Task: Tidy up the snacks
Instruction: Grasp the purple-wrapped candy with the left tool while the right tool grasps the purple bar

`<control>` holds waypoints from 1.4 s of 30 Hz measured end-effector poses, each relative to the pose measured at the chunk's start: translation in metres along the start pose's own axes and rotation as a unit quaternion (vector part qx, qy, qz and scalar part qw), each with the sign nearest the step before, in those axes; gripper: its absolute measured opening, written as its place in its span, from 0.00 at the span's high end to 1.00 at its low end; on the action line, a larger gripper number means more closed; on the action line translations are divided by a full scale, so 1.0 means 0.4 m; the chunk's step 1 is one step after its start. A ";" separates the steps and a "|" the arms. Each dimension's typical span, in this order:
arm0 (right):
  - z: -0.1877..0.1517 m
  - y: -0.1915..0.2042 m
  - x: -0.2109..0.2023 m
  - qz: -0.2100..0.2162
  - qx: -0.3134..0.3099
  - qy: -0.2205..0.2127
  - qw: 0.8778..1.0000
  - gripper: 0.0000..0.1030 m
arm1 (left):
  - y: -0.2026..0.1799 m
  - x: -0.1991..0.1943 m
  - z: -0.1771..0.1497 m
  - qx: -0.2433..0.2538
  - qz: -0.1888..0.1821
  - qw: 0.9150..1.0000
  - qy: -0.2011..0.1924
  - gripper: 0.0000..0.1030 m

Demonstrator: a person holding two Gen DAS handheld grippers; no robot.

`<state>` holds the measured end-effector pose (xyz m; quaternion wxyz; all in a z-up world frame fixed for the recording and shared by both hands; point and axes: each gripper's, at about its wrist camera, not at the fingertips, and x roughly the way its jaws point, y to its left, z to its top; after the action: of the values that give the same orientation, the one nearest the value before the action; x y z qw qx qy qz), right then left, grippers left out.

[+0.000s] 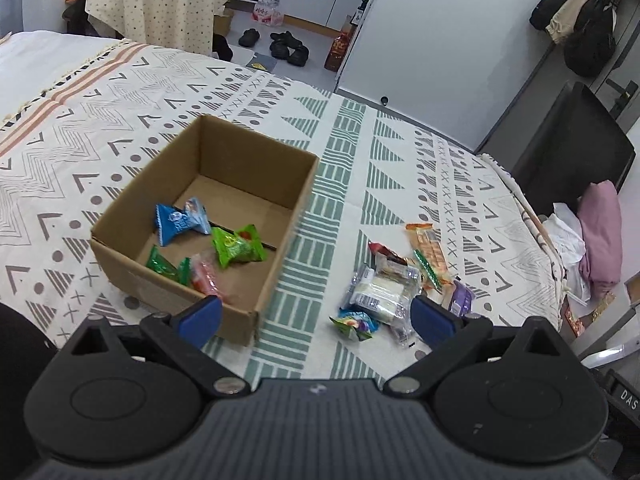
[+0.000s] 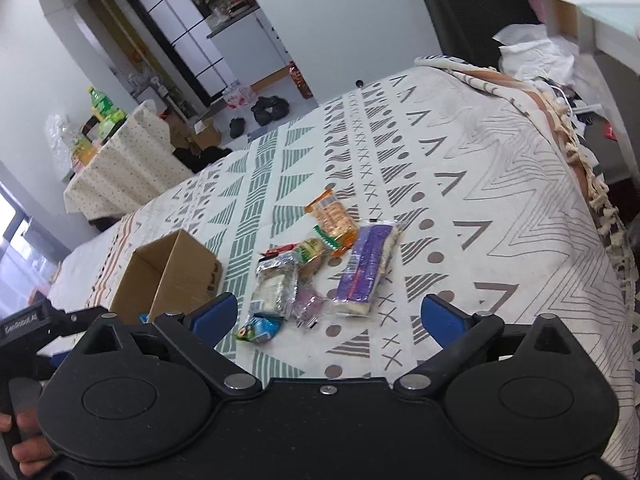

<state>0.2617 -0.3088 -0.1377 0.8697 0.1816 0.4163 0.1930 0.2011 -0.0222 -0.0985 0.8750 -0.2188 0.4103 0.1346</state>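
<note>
An open cardboard box (image 1: 120, 236) stands on the patterned cloth and holds several snack packets: a blue one (image 1: 180, 220), a green one (image 1: 236, 246) and smaller green and red ones. To its right lies a loose pile of snacks (image 1: 384, 292), with an orange cracker pack (image 1: 428, 250). My left gripper (image 1: 316, 316) is open and empty, above the cloth between box and pile. In the right wrist view the box (image 2: 176, 276) is at the left and the pile (image 2: 288, 280) with a purple pack (image 2: 364, 264) lies ahead. My right gripper (image 2: 328, 316) is open and empty, just short of the pile.
The patterned cloth (image 1: 380, 168) covers a wide flat surface. A black chair (image 1: 572, 148) and a pink cushion (image 1: 600, 232) stand past its right edge. A second covered table (image 2: 120, 168) and shoes (image 1: 288, 46) on the floor lie beyond the far edge.
</note>
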 end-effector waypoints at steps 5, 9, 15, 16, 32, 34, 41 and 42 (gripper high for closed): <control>-0.013 -0.053 0.031 0.009 0.039 0.007 0.999 0.09 | -0.026 0.045 -0.026 -0.011 0.002 1.000 0.014 0.05; -0.011 -0.073 0.062 0.012 0.047 0.013 0.999 0.11 | -0.046 0.087 -0.044 -0.028 0.004 0.999 0.029 0.10; 0.003 -0.077 0.128 -0.002 0.060 0.045 0.997 0.21 | -0.082 0.157 -0.052 -0.030 0.006 0.999 0.045 0.18; 0.007 -0.078 0.138 -0.004 0.063 0.047 0.997 0.22 | -0.085 0.172 -0.053 -0.033 0.005 0.998 0.047 0.18; 0.040 -0.061 0.318 -0.036 0.071 0.105 0.991 0.33 | -0.108 0.374 -0.077 -0.011 0.042 0.995 0.089 0.35; 0.044 -0.047 0.337 -0.046 0.067 0.111 0.991 0.33 | -0.103 0.389 -0.078 -0.013 0.045 0.995 0.093 0.37; 0.044 -0.008 0.409 -0.094 0.049 0.139 0.985 0.47 | -0.087 0.394 -0.073 -0.029 0.022 0.995 0.098 0.68; 0.041 -0.005 0.414 -0.106 0.042 0.140 0.984 0.52 | -0.084 0.393 -0.071 -0.031 0.018 0.994 0.099 0.70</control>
<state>0.3708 -0.2325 -0.2372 0.8099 0.1434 0.5589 0.1056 0.2949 -0.0567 -0.2275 0.8200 -0.2507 0.4948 0.1411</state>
